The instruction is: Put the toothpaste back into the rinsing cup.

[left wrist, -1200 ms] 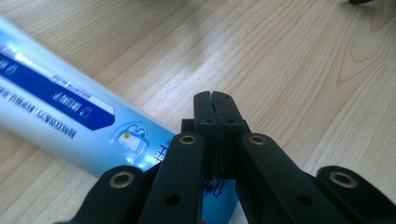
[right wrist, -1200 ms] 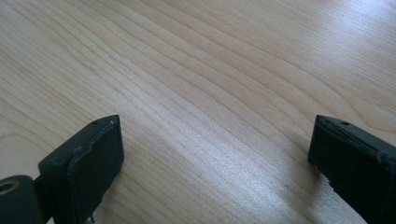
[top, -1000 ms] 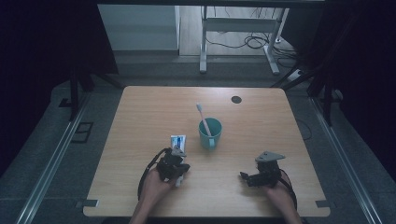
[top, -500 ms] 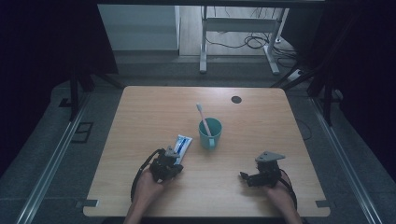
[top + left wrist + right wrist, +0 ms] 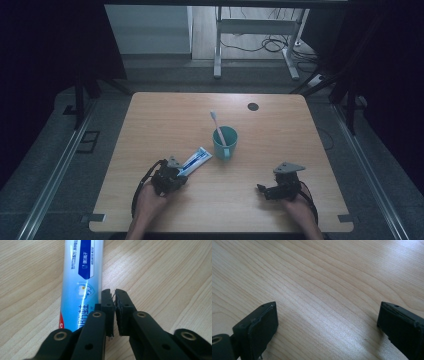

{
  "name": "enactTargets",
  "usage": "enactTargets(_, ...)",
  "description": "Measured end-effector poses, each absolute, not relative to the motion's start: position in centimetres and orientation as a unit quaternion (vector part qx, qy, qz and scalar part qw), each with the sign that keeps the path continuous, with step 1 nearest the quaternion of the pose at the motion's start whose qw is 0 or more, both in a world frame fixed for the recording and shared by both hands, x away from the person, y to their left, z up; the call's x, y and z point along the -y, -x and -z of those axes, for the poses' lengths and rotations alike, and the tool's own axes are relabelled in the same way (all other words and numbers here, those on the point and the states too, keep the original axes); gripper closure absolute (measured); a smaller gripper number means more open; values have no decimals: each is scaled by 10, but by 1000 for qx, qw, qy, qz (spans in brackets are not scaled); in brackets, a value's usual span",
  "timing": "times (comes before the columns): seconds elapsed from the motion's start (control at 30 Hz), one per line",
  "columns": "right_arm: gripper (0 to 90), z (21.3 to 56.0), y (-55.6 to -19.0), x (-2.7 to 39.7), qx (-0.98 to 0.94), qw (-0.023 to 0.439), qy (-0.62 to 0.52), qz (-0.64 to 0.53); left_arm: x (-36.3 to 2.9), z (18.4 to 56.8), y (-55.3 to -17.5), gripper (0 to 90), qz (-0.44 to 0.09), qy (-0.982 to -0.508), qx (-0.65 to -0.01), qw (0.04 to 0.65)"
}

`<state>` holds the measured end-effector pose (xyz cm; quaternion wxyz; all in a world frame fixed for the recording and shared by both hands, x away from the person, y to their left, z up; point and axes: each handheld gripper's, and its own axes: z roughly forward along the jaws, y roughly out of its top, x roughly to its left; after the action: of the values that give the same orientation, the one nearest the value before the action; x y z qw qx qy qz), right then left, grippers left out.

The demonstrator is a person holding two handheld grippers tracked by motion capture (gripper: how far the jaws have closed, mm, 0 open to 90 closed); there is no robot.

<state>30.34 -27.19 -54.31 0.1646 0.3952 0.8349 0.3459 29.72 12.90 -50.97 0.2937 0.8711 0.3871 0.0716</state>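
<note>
Beside tube: left gripper (image 5: 114, 296) jaws nearly pressed together, nothing between, tube alongside.
tube look: toothpaste tube (image 5: 81, 277), pale blue-white, dark blue label, red near one end, flat on table (image 5: 165, 120).
tube place: just left of teal cup (image 5: 225, 143).
right gripper (image 5: 261, 189): spread wide, empty, well right of cup.

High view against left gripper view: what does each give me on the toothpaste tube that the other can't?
High view alone: the teal cup with a toothbrush beyond the tube's far end, and the right gripper resting apart on the table. Left gripper view alone: the left gripper has its jaws nearly together with nothing between them, beside the tube, plus the tube's print. Both: the toothpaste tube lying flat on the wood.
</note>
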Motion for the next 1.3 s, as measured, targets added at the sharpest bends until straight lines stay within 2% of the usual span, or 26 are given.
enactTargets(0.47,33,543,-303,272,-835,164,-396,-346,-127,487,-307,611,-98,-875,-377,287)
enactTargets(0.8,33,543,-303,272,-835,164,-396,-345,-124,489,-332,436,-75,-882,-399,242)
enactTargets(1.3,33,543,-303,272,-835,164,-396,-345,-102,496,-360,377,-36,-907,-385,166)
